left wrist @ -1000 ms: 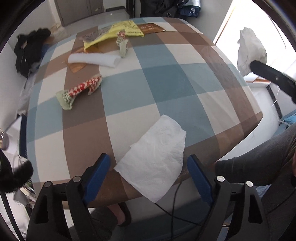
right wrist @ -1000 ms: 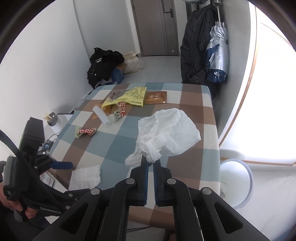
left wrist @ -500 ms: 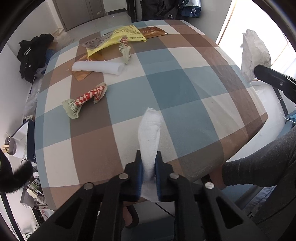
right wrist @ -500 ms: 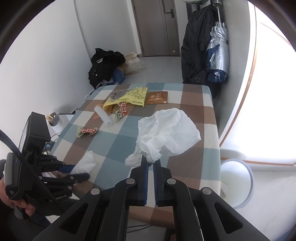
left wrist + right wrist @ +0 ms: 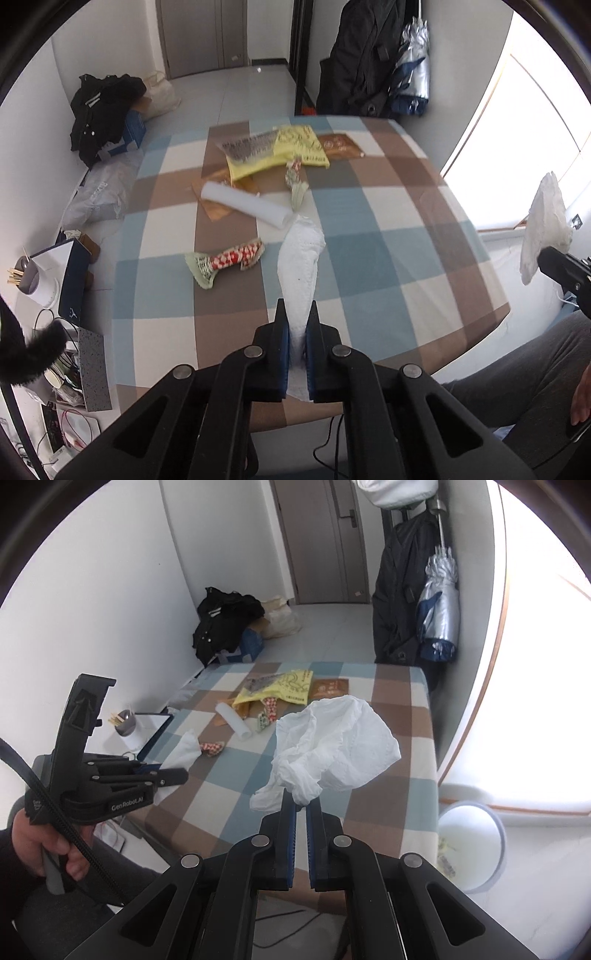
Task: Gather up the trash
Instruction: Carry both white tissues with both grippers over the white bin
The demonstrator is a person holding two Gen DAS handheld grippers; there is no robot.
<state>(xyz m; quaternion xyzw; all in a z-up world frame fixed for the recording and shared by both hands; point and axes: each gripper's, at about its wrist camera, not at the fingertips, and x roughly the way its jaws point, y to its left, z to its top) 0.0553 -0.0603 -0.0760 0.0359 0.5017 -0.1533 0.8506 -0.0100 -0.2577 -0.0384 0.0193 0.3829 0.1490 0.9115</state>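
Observation:
My left gripper [image 5: 297, 314] is shut on a white paper napkin [image 5: 300, 258], which sticks up folded between the blue pads above the checked table [image 5: 388, 266]. In the right wrist view that same gripper [image 5: 183, 775] shows at the left with the napkin [image 5: 184, 751] in it. My right gripper [image 5: 301, 805] is shut on a crumpled white tissue [image 5: 336, 749], held above the table's near side. On the far half of the table lie a red-and-white wrapper [image 5: 225, 260], a white roll [image 5: 245, 205], a yellow bag [image 5: 280, 153] and a brown packet [image 5: 340, 146].
A white bin [image 5: 471, 849] stands on the floor to the right of the table. A person's hand [image 5: 40, 845] grips the left gripper's handle, and a grey trouser leg [image 5: 524, 369] shows at lower right. Coats and an umbrella [image 5: 439, 609] hang beyond the table.
The left gripper's jaws closed on the flat napkin at the table's near edge and lifted it, bunching it upright. Both grippers rose, the right still holding its tissue.

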